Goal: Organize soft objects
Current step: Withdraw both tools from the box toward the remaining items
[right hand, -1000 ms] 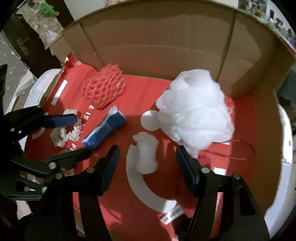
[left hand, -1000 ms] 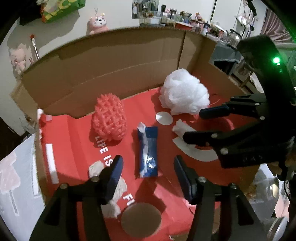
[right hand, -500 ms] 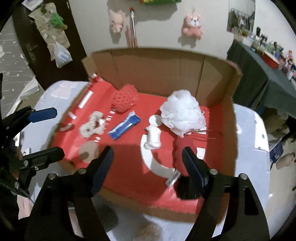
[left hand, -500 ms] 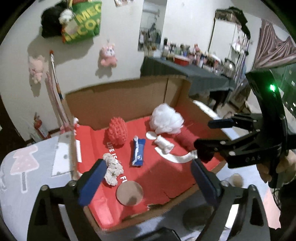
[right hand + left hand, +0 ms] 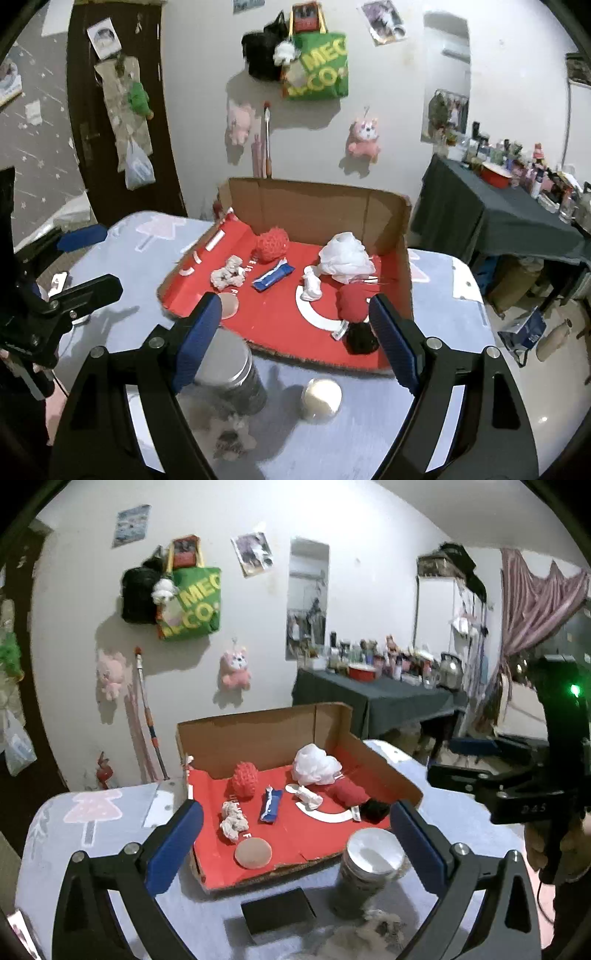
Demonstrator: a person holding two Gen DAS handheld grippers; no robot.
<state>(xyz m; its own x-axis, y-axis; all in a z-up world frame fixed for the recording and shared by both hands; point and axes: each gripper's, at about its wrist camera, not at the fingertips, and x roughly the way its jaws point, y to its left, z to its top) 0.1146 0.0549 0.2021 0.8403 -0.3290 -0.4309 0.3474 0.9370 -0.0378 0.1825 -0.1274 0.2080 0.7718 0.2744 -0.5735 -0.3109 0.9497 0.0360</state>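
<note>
**Both grippers wide open above counter, soft items in red-lined box**

Left hand-held gripper: jaws spread wide, nothing btwn them, held over the near edge of the counter, which has a pale cloth w/ pink tree print. Right hand-held gripper: same, wide open & empty, blue pads on the fingers.

1 cardboard box, low front, tall brown back wall, red printed floor. Inside, L to R in right wrist view:
- 1 crumpled off-white rag, lumpy, near the front-left.
- 1 flat round tan disc at the front edge, partly behind the left finger.
- 1 red net ball, open lattice, by the back wall.
- 1 blue wrapped packet, long & flat, lying slantwise just in front of the net ball.
- 1 small white wad, roughly cylindrical.
- 1 white mesh puff, fluffy, biggest item, touching the wad's far end.
- 1 red soft lump, rounded.
- 1 black fuzzy ball at the front-right, just beside the red lump.

Outside the box, on the counter: 1 grey cylindrical can w/ pale lid, 1 small cream round object, 1 grey fluffy scrap, blurred. Left wrist view adds 1 flat black rectangle.
</note>
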